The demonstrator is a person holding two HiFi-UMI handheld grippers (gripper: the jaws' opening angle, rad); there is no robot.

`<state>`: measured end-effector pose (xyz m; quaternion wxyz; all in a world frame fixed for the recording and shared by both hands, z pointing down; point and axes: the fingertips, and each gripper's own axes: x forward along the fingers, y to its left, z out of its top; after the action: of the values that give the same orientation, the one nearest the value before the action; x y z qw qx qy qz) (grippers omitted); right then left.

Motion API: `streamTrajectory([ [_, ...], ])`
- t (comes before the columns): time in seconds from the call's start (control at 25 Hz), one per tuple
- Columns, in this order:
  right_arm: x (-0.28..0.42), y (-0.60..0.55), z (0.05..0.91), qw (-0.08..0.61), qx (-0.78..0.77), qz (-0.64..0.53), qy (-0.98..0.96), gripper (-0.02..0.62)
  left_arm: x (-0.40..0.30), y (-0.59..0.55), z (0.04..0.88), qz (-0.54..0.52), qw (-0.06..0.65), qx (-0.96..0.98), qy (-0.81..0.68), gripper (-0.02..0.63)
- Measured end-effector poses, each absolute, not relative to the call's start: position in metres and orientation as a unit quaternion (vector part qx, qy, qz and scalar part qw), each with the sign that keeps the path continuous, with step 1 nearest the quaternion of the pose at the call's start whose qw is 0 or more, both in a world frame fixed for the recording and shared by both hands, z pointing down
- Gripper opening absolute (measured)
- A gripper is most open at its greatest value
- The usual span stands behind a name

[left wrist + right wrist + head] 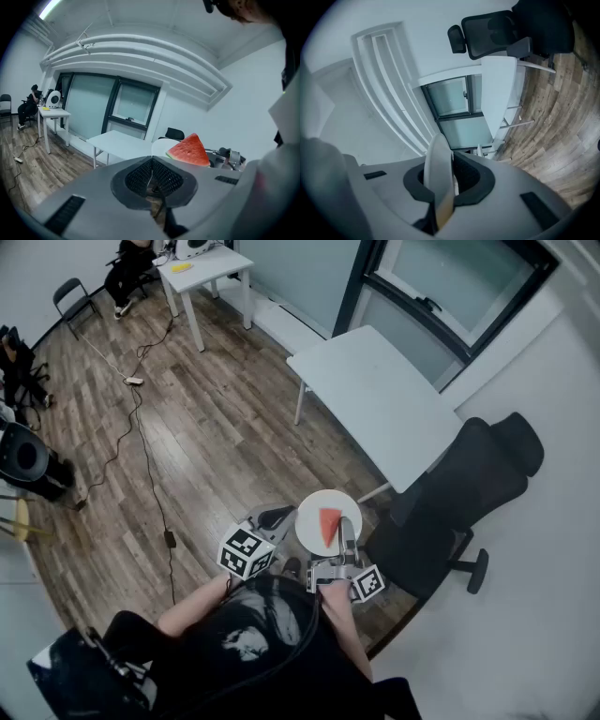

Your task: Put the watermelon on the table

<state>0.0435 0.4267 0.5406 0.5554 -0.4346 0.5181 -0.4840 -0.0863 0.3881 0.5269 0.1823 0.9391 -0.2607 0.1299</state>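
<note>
Right hand-held gripper (348, 536) clamps plate (313, 505) bearing watermelon (328, 526); black chair (469, 486) flanks white table (375, 399).

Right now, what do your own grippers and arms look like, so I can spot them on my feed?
The left gripper and right gripper match: grey moulded bodies, black mesh-textured pads, and each carries a white cube with black square markers. The person wears a black short-sleeved T-shirt with a pale print.

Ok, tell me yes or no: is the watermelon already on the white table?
No, the watermelon lies on a plate clamped in the right gripper, apart from the table.
</note>
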Motion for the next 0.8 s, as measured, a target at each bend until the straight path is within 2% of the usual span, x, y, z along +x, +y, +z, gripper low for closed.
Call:
streamTrajectory([
  [0.52,0.009,0.410,0.548,0.532,-0.433,-0.518,0.511,0.037,-0.111,0.370,0.534,0.127,0.196,0.937,-0.260,0.006],
  [0.8,-0.006,0.386,0.550,0.550,-0.428,-0.509,0.505,0.038,-0.136,0.346,0.533,0.122,0.200,0.937,-0.260,0.006],
])
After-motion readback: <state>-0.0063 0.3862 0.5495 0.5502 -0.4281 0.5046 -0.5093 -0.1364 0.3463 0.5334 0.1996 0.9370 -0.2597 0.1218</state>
